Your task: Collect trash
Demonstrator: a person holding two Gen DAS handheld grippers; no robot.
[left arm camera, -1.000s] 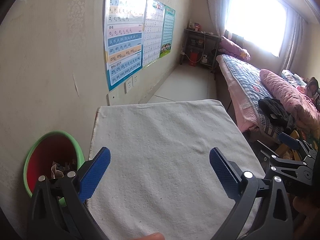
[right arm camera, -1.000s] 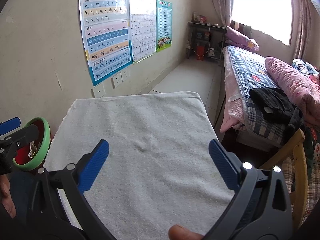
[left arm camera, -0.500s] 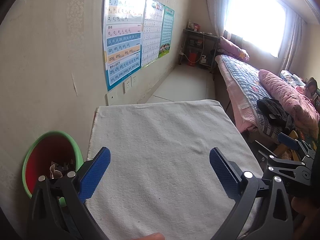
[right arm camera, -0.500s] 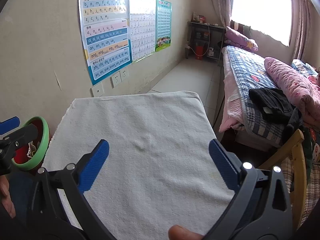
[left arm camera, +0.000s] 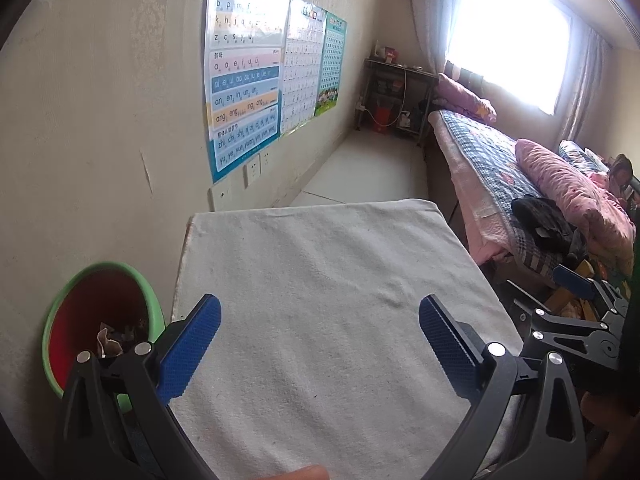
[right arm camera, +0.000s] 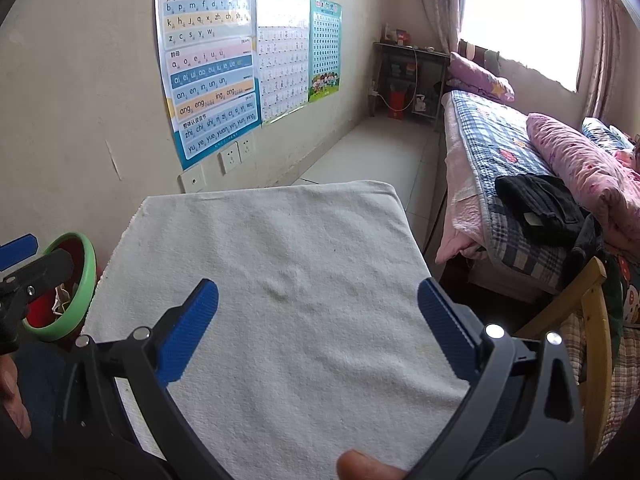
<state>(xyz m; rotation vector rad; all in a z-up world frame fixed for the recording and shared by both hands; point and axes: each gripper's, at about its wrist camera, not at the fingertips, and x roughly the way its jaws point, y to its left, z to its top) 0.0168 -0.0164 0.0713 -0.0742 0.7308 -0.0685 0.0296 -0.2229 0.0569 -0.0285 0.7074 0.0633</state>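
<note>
Two claws: left claw (left arm camera: 320, 344) and right claw (right arm camera: 318, 330) are both hovering released, grasping nothing.
Bin (left arm camera: 76, 292): sitting left of the table (left arm camera: 320, 280), nearer the left claw.
Trash (left arm camera: 110, 338): lying crumpled inside it.

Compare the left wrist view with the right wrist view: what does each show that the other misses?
Left wrist only: the inside of the green-rimmed bin, red-lined, with crumpled trash at the bottom, plus the right gripper's blue tip at the right edge.

Right wrist only: the wooden chair beside the bed, and the left gripper crossing in front of the bin, hiding most of its inside.

Both: the white cloth-covered table with nothing lying on it, the wall posters, the bed and window, and each gripper's own blue fingers spread open and empty.
</note>
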